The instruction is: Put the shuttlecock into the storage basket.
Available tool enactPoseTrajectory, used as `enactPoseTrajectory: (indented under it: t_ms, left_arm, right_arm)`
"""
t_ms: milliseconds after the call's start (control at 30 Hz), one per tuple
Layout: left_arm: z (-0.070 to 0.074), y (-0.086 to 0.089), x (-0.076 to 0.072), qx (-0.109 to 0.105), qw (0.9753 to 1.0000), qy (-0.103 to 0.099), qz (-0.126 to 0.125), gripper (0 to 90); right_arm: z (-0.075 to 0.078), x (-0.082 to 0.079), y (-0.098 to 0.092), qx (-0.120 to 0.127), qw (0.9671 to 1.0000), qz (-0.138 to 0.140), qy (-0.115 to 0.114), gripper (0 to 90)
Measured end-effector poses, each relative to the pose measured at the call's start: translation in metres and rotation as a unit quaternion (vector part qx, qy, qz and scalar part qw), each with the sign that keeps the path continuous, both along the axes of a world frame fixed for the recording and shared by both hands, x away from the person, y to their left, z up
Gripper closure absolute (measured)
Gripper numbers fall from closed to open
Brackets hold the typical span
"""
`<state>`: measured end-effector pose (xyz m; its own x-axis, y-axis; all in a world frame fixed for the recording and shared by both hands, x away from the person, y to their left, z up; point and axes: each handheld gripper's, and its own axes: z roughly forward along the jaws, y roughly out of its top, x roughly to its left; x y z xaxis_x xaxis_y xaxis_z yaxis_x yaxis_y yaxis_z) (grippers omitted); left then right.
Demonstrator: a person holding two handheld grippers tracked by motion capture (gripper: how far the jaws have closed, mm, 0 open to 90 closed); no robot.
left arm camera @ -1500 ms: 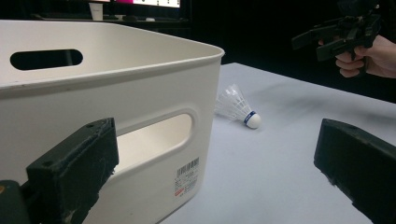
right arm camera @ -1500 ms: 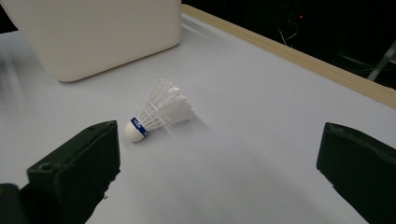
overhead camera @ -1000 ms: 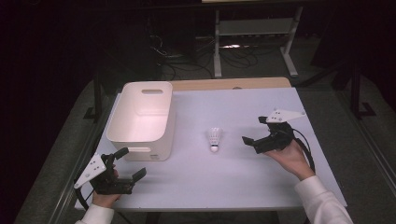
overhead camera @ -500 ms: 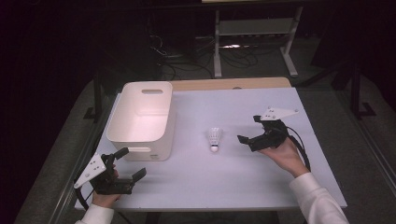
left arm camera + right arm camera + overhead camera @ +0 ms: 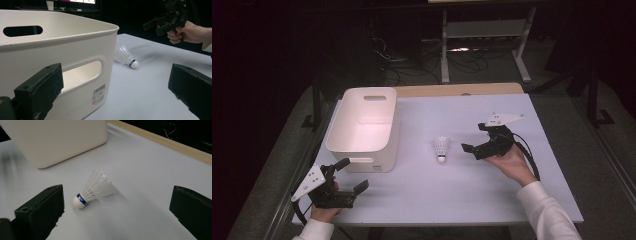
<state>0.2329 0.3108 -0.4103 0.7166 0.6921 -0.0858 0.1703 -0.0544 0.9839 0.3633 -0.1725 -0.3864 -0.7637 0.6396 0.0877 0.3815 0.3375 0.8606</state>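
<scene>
The shuttlecock [image 5: 441, 148] lies on its side on the table [image 5: 472, 200], just right of the white bin [image 5: 364, 127]. Your right gripper [image 5: 473, 147] is near its right side, fingers spread wide and empty. Your left gripper [image 5: 352, 176] sits at the bin's near corner, fingers spread too.

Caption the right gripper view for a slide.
Open right gripper closing in on a white feathered shuttlecock lying on the pale table beside a white plastic bin.
</scene>
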Motion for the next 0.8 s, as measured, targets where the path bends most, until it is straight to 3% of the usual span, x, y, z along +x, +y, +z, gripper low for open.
enactPoseTrajectory:
  t_ms: [567,800]
  left_arm:
    - [0.000,0.000,0.000,0.000,1.0000,0.001,-0.001,0.0]
    - [0.000,0.000,0.000,-0.001,1.0000,0.003,-0.002,0.0]
  right_arm:
    - [-0.005,0.011,0.012,0.000,0.9997,0.004,0.023,0.0]
    - [-0.007,0.013,0.012,-0.001,0.9996,0.007,0.029,5.3]
